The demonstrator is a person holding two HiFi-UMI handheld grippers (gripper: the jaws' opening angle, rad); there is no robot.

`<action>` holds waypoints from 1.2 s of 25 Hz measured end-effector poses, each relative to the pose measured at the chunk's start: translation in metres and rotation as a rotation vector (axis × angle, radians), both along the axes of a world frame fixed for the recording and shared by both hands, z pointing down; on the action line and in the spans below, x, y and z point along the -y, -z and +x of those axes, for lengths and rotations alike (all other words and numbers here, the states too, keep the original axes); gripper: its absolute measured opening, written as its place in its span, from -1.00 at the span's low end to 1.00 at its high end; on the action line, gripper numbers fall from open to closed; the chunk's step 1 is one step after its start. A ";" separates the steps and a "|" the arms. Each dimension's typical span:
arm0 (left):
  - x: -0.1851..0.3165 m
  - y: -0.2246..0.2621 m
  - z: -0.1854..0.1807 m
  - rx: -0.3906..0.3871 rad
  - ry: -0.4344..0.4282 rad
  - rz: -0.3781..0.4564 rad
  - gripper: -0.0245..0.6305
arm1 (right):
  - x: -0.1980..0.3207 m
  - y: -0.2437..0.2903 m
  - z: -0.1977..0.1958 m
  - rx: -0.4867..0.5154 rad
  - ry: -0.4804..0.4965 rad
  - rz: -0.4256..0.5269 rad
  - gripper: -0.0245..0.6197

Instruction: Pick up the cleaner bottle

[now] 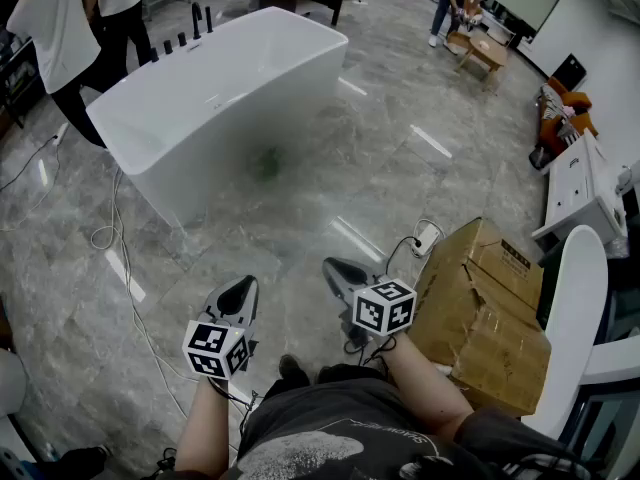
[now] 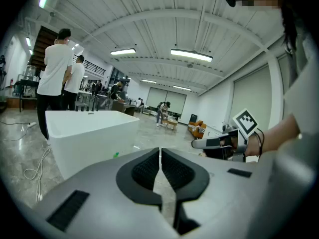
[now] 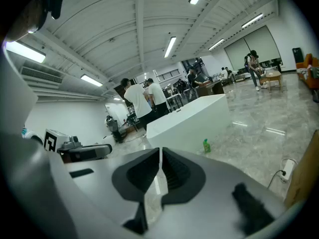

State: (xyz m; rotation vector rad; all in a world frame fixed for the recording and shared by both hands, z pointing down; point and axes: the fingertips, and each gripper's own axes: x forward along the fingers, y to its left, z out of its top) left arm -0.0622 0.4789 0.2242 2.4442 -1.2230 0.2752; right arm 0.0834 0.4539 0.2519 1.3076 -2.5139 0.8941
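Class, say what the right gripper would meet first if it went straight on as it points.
Nothing close: open floor, then probably the tub near the green bottle; depth is unclear.

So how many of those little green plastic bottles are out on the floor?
1. The small green plastic bottle stands on the grey marble floor beside the white bathtub. Others could be hidden behind it.
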 end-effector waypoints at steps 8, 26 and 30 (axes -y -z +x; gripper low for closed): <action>-0.013 0.002 0.012 0.012 -0.003 0.009 -0.85 | -0.015 0.003 0.003 0.007 0.027 0.001 -0.81; -0.011 0.007 -0.009 -0.012 0.025 0.040 -0.85 | -0.014 0.014 0.021 -0.009 -0.093 0.046 -0.81; -0.002 0.000 -0.014 -0.015 0.053 0.027 -0.85 | 0.001 0.002 0.025 0.013 -0.111 0.024 -0.81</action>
